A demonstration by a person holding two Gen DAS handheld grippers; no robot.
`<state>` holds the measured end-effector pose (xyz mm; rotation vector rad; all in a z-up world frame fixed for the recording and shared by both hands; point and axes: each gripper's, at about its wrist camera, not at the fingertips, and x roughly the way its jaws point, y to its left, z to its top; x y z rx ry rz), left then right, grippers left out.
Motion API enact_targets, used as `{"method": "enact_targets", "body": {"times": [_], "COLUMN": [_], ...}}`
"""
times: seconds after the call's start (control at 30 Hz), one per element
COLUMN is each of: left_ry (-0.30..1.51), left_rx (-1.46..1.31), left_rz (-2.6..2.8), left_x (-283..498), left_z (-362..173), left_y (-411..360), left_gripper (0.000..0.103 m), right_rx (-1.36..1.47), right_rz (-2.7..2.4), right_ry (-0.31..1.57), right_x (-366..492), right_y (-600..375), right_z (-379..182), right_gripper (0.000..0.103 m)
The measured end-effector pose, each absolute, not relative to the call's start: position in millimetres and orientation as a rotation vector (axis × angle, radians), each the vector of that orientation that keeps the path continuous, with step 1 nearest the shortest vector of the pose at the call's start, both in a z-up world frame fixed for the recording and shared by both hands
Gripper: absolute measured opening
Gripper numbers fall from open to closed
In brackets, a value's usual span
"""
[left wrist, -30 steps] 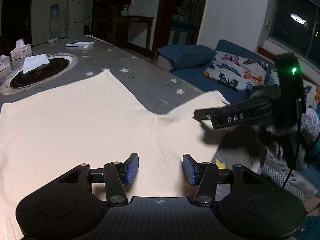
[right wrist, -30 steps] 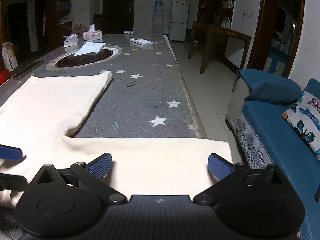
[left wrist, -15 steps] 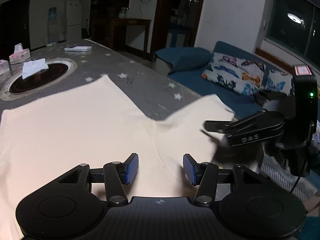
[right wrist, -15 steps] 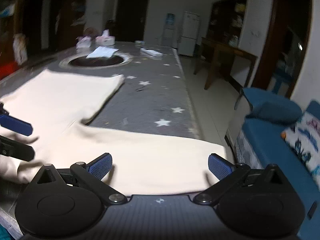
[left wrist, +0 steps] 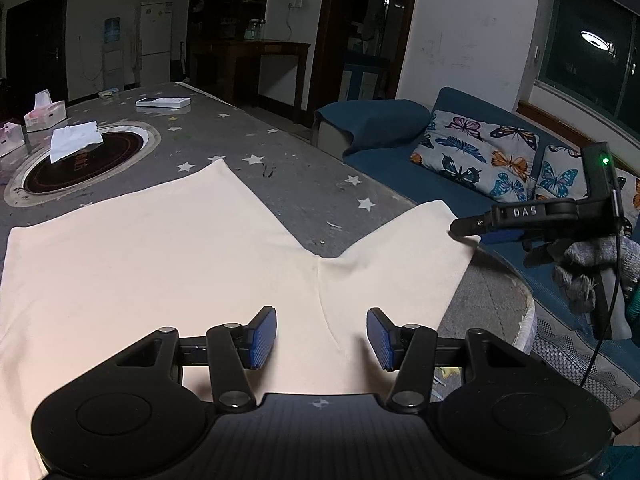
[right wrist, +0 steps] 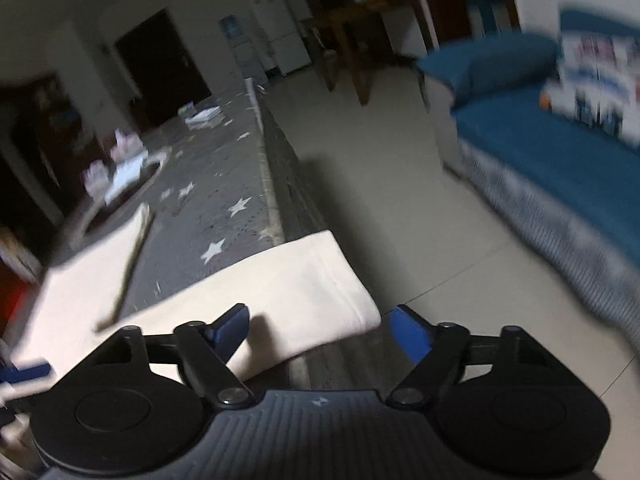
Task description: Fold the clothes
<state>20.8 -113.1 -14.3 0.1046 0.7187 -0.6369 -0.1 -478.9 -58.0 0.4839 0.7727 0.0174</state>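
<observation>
Garment: cream trousers (left wrist: pixel 168 264) flat on star-print worktop (left wrist: pixel 304 184), right leg cuff (right wrist: pixel 344 300) at worktop edge.
L tongs (left wrist: pixel 321 338): half open over crotch, empty.
R tongs (right wrist: pixel 318 326): just been closing, cuff corner between the jaws, not pinched yet.
Risk: R nips only a sliver, so cuff slips off the edge; L not pinning, so cloth drags.

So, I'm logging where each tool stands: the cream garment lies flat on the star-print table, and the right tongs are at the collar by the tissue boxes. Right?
Not quite. The right tongs are at the end of the leg of the cream garment that overhangs the star-print table on the sofa side, as the left wrist view shows. The garment does lie flat.
</observation>
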Motion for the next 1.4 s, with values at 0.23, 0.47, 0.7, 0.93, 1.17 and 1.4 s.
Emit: {"method": "enact_targets", "body": {"times": [0.23,0.47,0.7,0.93,1.17,1.4], "left_ry": [0.721,0.707,0.709,0.750,0.699,0.624], "left_rx": [0.112,0.121,0.102,0.036,-0.015,-0.057], "left_rz": [-0.645,-0.669,-0.728,-0.764,-0.755,-0.583], "left_x": [21.0,23.8,35.7,52.6,38.4,8.0], "left_z": [-15.4,-14.0,-16.6,-32.1,-13.8,2.6], "left_y": [-116.6,-125.9,-142.3,-151.9,-123.4,-40.9], "left_gripper": [0.054,0.055,0.060,0.073,0.074,0.076], "right_rx": [0.812,0.741,0.666,0.638,0.572,0.462], "right_rz": [0.109,0.098,0.124,0.219,0.345,0.544], "right_ry": [0.740,0.663,0.586,0.523,0.490,0.518], "right_x": [-4.9,-14.5,-22.1,-29.5,-22.7,-1.5], "right_y": [-513.9,-511.9,-502.6,-484.6,-447.4,-373.7], "right_z": [-87.5,-73.5,-36.2,6.8,50.4,80.2], "right_gripper": [0.039,0.012,0.008,0.008,0.008,0.008]}}
